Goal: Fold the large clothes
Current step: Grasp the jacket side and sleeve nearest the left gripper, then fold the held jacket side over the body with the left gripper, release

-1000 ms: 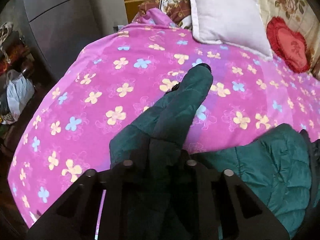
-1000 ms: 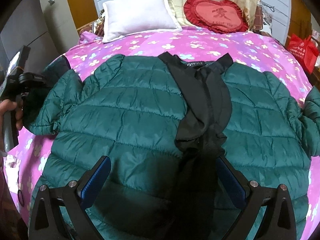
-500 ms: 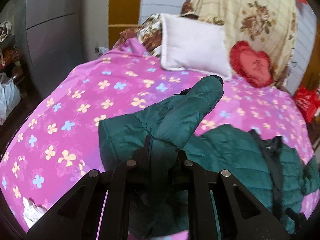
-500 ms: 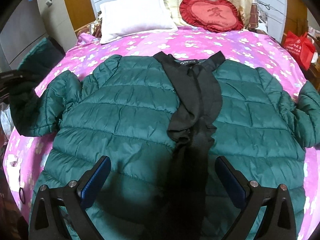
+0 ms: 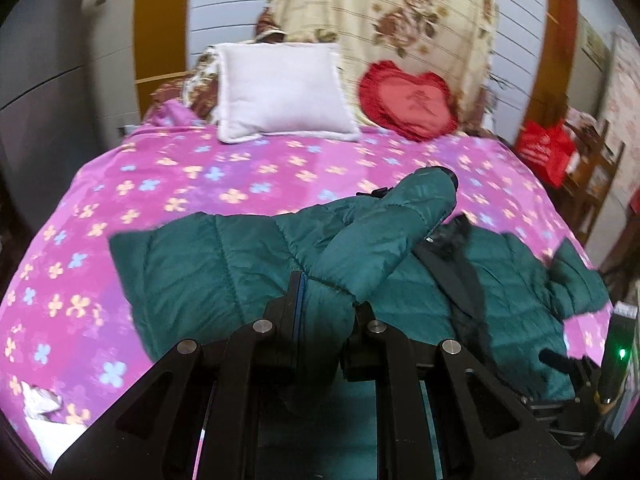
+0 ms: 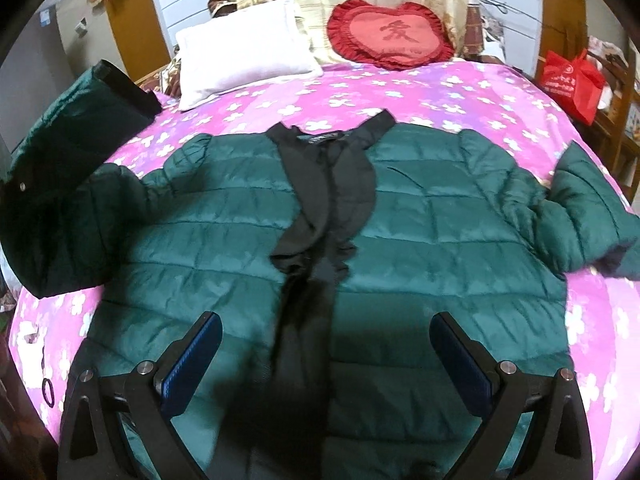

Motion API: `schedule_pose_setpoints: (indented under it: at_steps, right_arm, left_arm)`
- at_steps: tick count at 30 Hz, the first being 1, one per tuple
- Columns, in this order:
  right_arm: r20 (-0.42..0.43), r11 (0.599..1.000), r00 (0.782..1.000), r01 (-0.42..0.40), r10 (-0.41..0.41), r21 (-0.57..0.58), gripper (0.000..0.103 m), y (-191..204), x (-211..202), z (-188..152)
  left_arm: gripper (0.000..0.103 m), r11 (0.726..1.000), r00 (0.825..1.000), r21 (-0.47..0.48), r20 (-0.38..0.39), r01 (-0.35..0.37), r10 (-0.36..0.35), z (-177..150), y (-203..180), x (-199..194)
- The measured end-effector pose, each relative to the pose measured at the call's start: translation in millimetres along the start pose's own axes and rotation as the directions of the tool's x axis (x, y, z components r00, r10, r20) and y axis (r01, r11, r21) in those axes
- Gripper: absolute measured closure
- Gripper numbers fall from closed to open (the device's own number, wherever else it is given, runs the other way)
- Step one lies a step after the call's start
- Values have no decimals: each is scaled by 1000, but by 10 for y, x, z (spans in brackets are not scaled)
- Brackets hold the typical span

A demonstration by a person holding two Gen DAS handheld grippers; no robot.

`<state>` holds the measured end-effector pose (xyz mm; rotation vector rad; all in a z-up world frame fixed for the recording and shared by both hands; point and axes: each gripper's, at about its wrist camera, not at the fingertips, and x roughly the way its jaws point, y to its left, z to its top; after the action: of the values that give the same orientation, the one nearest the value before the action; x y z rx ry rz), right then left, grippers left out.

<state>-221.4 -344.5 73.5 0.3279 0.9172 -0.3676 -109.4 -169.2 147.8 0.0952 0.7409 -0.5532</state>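
Observation:
A dark green quilted puffer jacket with a black front placket lies open-side up on the pink flowered bed. My left gripper is shut on the jacket's left sleeve and holds it lifted over the jacket body. In the right wrist view that raised sleeve stands at the far left. My right gripper is open and empty, hovering over the jacket's lower front. The other sleeve lies bent at the right edge.
A white pillow and a red heart cushion rest at the bed's head. A red bag stands right of the bed. A grey cabinet stands at the left. Black hair ties lie at the bed's left edge.
My left gripper has lifted the sleeve and swung it rightward, from over the bare bedspread to above the jacket body. My right gripper has stayed open over the jacket's lower front.

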Motion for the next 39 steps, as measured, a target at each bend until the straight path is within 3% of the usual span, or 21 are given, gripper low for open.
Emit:
schedule_pose_setpoints:
  at_steps: [13, 20, 25, 28, 30, 34, 39]
  right_arm:
    - [-13, 996, 998, 57, -56, 71, 0, -595, -49, -138]
    - [-29, 993, 998, 57, -55, 106, 0, -759, -20, -189]
    - [-14, 994, 1000, 30, -28, 107, 0, -712, -75, -146]
    - [8, 994, 1000, 0, -1, 107, 0, -666, -122, -74]
    - [24, 992, 999, -48, 46, 116, 0, -611, -149, 16]
    - [24, 983, 993, -115, 112, 143, 0, -526, -124, 121]
    - [27, 987, 996, -93, 90, 133, 0, -445, -100, 115]
  left_arm:
    - [90, 985, 989, 150, -132, 85, -65, -625, -886, 421]
    - [86, 974, 984, 212, -177, 77, -39, -872, -1022, 664]
    - [84, 974, 970, 172, -217, 146, -107, -855, -928, 597]
    - [73, 965, 950, 96, -222, 245, -219, -760, -779, 335]
    - [63, 962, 949, 67, -195, 264, -247, -717, -705, 139]
    - [41, 971, 973, 97, -96, 218, -209, -676, -515, -241]
    - [40, 979, 980, 86, -90, 184, -177, -727, -240, -372]
